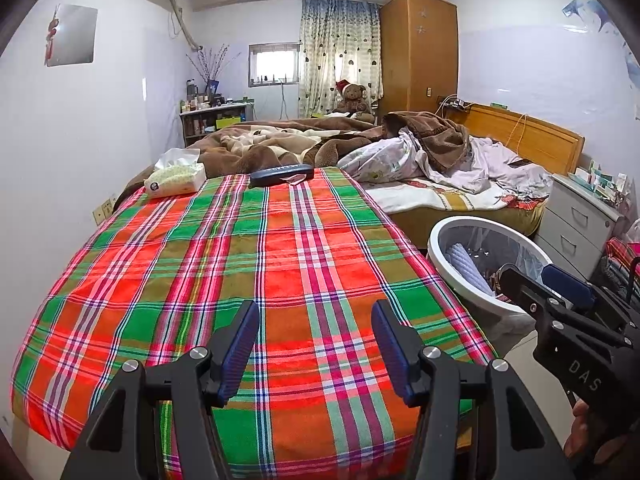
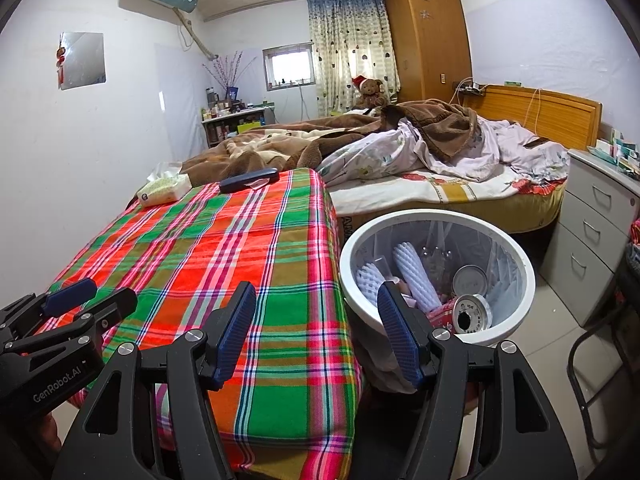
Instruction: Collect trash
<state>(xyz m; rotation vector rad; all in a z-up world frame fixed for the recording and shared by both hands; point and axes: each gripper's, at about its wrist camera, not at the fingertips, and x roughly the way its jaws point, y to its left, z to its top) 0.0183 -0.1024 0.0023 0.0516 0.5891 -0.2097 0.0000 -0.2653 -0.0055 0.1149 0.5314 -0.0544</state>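
Both tools, left [image 1: 314, 346] and right [image 2: 318, 330], wide apart, empty, beside round white plastic bin [image 2: 520, 264]; careless swing could tip it, spilling cans.

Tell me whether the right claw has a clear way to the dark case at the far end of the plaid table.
Probably yes. The right claw is open and empty, and the plaid cloth between it and the dark case is bare. The tissue pack sits off to the left of the case.

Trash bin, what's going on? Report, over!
Both hand-held grippers, left and right, open, empty. Trash bin holds cans, foam sleeves. Nothing blocking.
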